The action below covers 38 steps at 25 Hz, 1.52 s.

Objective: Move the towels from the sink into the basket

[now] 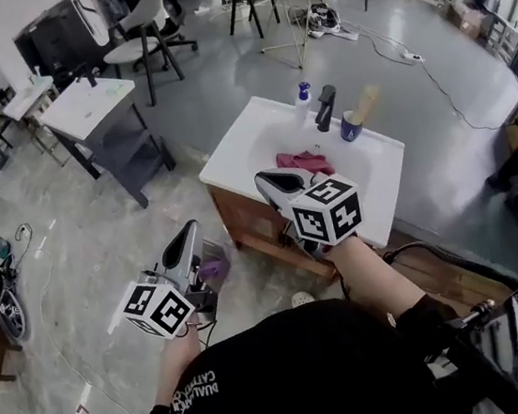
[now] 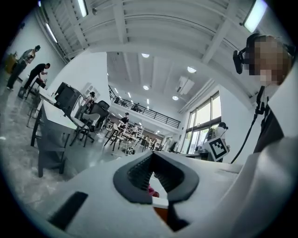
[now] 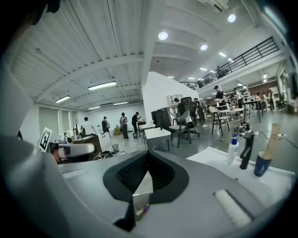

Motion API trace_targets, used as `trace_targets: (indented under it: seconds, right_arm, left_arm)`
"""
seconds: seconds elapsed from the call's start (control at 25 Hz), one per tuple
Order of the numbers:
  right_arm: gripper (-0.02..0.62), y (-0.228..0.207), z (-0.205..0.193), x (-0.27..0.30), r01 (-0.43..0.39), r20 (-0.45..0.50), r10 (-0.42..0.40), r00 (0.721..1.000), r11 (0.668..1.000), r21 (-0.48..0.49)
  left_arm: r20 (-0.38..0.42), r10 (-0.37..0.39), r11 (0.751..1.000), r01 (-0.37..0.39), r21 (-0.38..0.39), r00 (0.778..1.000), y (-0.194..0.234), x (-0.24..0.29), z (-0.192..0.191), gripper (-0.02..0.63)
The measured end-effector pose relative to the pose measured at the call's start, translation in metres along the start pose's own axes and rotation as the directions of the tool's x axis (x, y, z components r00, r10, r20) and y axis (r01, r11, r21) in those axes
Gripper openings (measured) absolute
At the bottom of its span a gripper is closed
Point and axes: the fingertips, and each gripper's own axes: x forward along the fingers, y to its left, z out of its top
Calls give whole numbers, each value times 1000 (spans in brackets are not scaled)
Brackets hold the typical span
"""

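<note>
Looking down in the head view, the white rectangular sink on its wooden cabinet holds one crumpled pink cloth towel in the basin, near the black faucet and a blue cup. So at least that towel is left to move. The left gripper is held low, off the sink's front corner. The right gripper hangs over the sink's near edge, just short of the towel. A small purple patch shows beside the left gripper. It may be a towel already dropped, but I cannot tell, and no basket can be made out.

In the left gripper view, the left gripper has its jaws together with nothing between them. Below them, a pink sliver of the towel shows past the sink's white edge.

In the right gripper view, the right gripper is likewise closed and empty. This view adds the faucet, the cup and a white spray bottle side-on, but hides the towel.
</note>
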Motion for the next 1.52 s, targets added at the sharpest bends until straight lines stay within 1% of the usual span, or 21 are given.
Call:
trace_targets:
  seconds: [0.12,0.2,0.44,0.6,0.72,0.84,0.96,1.2,1.32,1.4,1.48,1.52]
  right_arm:
    - [6,-50,-3,-18,66,7,-67,998,997,50]
    - [6,-81,-5,-27,98,14,-99,995,993,66]
    - [6,-171,-8,-50,191,15,-192,981,979,72]
    - [6,-220,-17,-58,226,-2,-226,974,972,72]
    - [6,-246,-29,-60,236,-17,-236,972,969,72]
    - [6,-266,-43,-57,244,-49,-240,969,967,80]
    - [6,-283,-60,-51,242,-82,-234,969,964,113]
    - [6,-313,-98,-39,255,-136,-234,963,951,173]
    - [6,-327,-123,-33,265,-202,-225,953,944,199]
    - [6,-335,-142,-29,268,-249,-216,944,943,196]
    - [8,-342,-161,-25,263,-314,-199,928,948,177]
    - [29,-345,-171,-23,260,-351,-189,917,951,166]
  left_arm:
    - [-35,-67,998,67,-10,997,-14,47,-16,0]
    - [-54,-93,996,92,-13,994,-17,77,-27,0]
    - [-66,-149,988,147,-39,987,-24,161,-53,0]
    - [-68,-169,985,165,-51,983,-27,207,-73,0]
    - [-82,-157,986,152,-65,984,-28,229,-91,0]
    - [-122,-135,989,127,-71,983,-27,243,-107,0]
    - [-173,-116,992,106,-68,978,-25,252,-120,0]
    - [-246,-77,995,58,-84,966,-13,265,-148,0]
    - [-283,-60,994,32,-101,957,-5,268,-159,0]
    - [-306,-53,994,20,-110,950,-2,269,-167,0]
    - [-326,-48,993,11,-114,944,2,269,-173,0]
    - [-334,-43,993,5,-115,942,4,269,-175,0]
